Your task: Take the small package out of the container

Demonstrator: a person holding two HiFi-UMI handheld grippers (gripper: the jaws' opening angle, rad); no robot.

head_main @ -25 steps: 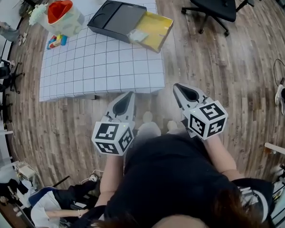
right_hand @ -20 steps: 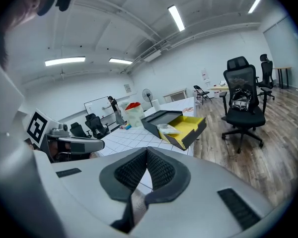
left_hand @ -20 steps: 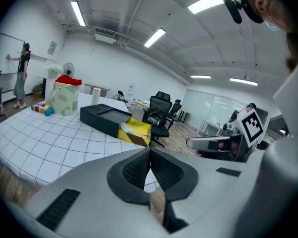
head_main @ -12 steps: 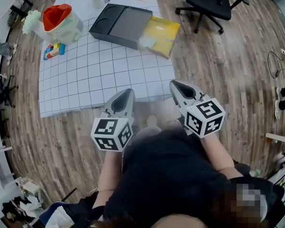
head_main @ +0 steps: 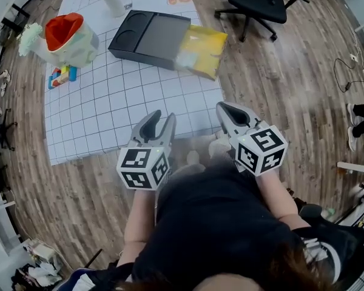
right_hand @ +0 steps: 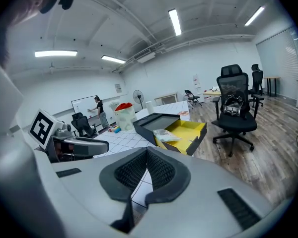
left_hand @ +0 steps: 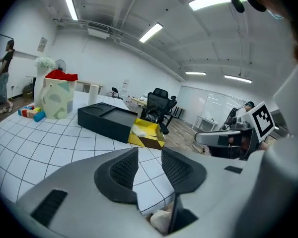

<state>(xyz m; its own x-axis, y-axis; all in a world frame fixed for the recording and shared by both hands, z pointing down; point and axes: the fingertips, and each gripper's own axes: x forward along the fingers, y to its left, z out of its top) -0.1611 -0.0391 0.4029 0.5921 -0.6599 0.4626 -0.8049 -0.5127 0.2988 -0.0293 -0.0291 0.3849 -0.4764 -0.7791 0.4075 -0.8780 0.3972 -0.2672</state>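
Observation:
A black container (head_main: 147, 36) lies on the white gridded mat (head_main: 109, 111), with its yellow drawer (head_main: 204, 40) pulled out to the right. The small clear package (head_main: 185, 59) rests in the drawer's near corner, also seen as a pale package (left_hand: 139, 130) and as a crinkled package (right_hand: 165, 134). My left gripper (head_main: 161, 123) hovers over the mat's near edge, well short of the container; its jaws are opening with nothing between them. My right gripper (head_main: 228, 110) is beside it, shut and empty, pointing toward the drawer (right_hand: 187, 129).
A white bag with a red lining (head_main: 65, 39) stands at the mat's left, with coloured blocks (head_main: 61, 76) beside it and a white cylinder (head_main: 113, 1) behind. A black office chair (head_main: 255, 2) stands on the wood floor just right of the drawer.
The left gripper's jaws have gone from shut to open. The person has stepped forward, so both grippers now reach the mat's near edge. The right gripper stays shut.

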